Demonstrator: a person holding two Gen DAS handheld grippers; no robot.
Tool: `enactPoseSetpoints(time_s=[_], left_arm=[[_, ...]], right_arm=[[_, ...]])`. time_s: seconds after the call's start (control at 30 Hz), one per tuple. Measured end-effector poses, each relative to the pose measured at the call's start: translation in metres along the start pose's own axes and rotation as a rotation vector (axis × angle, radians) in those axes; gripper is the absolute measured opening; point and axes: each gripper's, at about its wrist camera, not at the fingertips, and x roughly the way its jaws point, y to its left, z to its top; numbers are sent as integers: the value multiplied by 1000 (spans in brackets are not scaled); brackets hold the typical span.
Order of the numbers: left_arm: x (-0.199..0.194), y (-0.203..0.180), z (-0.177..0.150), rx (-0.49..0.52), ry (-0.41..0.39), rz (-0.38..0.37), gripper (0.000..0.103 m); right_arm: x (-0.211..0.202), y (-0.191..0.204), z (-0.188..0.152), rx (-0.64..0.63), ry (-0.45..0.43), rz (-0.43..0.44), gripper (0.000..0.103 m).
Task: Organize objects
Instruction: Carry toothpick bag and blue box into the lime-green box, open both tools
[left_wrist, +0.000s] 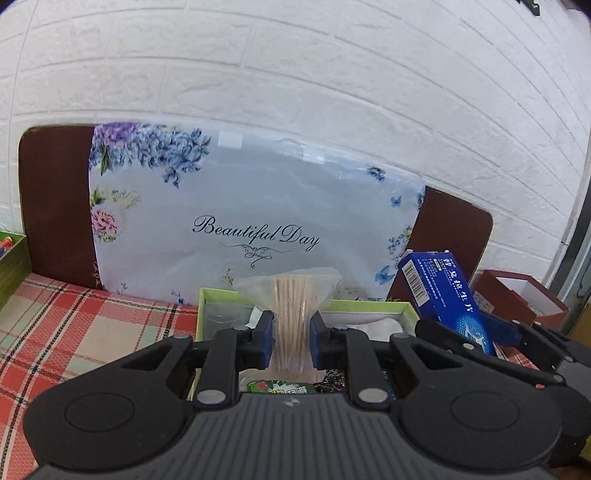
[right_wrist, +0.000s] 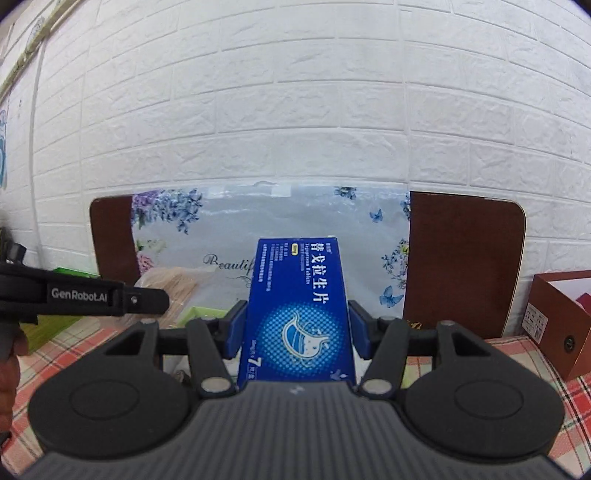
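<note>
"Beautiful Day" in script on floral board (left_wrist: 255, 206) against wall. "GenRobot.AI" on left gripper (right_wrist: 79, 294) arm. Blue box (right_wrist: 299, 314): white Chinese characters, a "7" near bottom; barcode on its side, unreadable.

Toothpick bag (left_wrist: 291, 317) left — medicine box (left_wrist: 443, 299) right
</note>
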Motion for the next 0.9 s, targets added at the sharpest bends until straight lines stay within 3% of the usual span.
enactPoseSetpoints(time_s=[0.23, 0.27, 0.3, 0.37, 0.5, 0.67, 0.9], left_arm=[[37, 11, -10, -5, 30, 4, 22], [37, 13, -13, -11, 27, 3, 36], [37, 14, -16, -14, 29, 5, 62], [31, 16, -24, -7, 4, 28, 80], [19, 19, -32, -5, 3, 38, 80], [-5, 18, -27, -46, 19, 60, 80], [-64, -11, -32, 29, 26, 105, 82]], right_arm=[[57, 2, -25, -53, 68, -34, 55], [66, 3, -27, -50, 88, -18, 57], [73, 3, -31, -49, 117, 6, 62], [82, 4, -39, -50, 169, 34, 88], [66, 2, -54, -53, 113, 12, 103], [47, -5, -54, -37, 131, -4, 103], [-22, -15, -38, 5, 54, 5, 103]])
